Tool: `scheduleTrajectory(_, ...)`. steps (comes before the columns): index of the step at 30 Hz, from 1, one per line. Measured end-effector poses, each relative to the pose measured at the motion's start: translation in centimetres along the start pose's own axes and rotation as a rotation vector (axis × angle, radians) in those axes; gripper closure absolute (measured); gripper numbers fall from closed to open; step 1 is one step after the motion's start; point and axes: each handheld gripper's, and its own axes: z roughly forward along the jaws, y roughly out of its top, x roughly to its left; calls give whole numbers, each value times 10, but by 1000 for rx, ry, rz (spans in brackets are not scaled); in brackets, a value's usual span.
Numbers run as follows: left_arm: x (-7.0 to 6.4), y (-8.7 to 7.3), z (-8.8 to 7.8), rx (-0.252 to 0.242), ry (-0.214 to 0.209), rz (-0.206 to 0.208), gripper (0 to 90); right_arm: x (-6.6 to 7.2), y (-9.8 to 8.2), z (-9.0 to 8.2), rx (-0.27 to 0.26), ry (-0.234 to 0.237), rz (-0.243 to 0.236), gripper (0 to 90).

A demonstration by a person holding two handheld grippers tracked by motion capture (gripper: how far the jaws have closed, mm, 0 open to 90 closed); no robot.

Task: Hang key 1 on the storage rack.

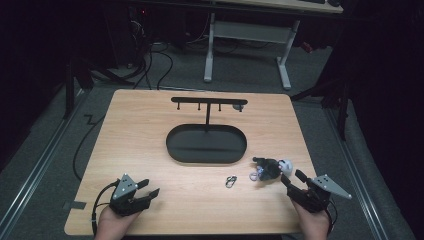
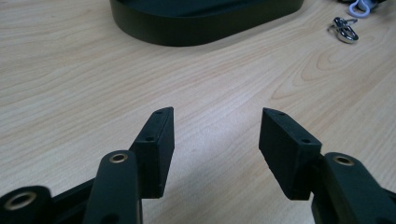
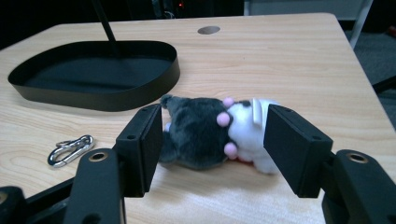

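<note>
- Fingers [image 3: 140, 140] of my right gripper [image 3: 212, 144] stand wide apart, 1 on each side of the plush toy [image 3: 210, 133], with a gap showing between each pad and the toy, so nothing is gripped.
- Seen from the high view, my right gripper [image 1: 295, 181] sits just beside the plush toy [image 1: 270, 169], on the side of it nearest me.
- That toy is dark grey with a white part and small pink knobs, and it lies on its side on the wooden table [image 1: 150, 145], near the right end of the black oval tray [image 1: 172, 147] and apart from it.
- Between my left gripper's [image 2: 215, 135] 2 fingers [image 2: 156, 144] I see only bare table wood; they are parted and hold nothing.
- From above, my left gripper [image 1: 147, 192] rests well apart from the plush toy, toward the table's near left corner.
- A small silver clip [image 1: 230, 181] lies on the table near the plush toy, on its left, between the toy and my left gripper.
- The clip [image 3: 70, 150] also shows in the right gripper view, beside my left-hand finger.
- From the tray rises a thin black post carrying a crossbar with hooks [image 1: 209, 101].
</note>
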Motion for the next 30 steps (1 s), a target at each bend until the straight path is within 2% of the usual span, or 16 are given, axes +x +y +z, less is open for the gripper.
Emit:
scheduleTrajectory(5,-3,4,5,-2,-8,18,459,7,-5,-2,24,-3,-36,383)
scheduleTrajectory(13,-2,5,5,-2,-13,23,459,6,-6,-4,31,-2,-33,398)
scheduleTrajectory(19,1,1,1,-3,1,12,460,5,-2,2,34,15,-53,421)
scheduleTrajectory(21,2,-1,-4,-4,14,5,461,4,7,6,28,15,-85,511)
scheduleTrajectory(22,3,-3,-8,-6,27,2,462,4,11,8,24,8,-104,602)
scheduleTrajectory(23,3,-5,-11,-8,34,-2,462,4,13,9,28,0,-116,745)
scheduleTrajectory(25,4,-10,-18,-6,57,-10,465,4,22,16,53,-25,-161,900)
scheduleTrajectory(26,6,-15,-26,-8,79,-23,465,4,25,19,55,-33,-169,900)
scheduleTrajectory(27,6,-15,-26,-8,79,-23,465,4,25,19,55,-33,-169,900)
scheduleTrajectory(29,7,-20,-34,-7,100,-33,467,1,37,34,73,-76,-213,900)
scheduleTrajectory(30,7,-23,-37,-6,110,-38,467,1,37,34,73,-76,-213,900)
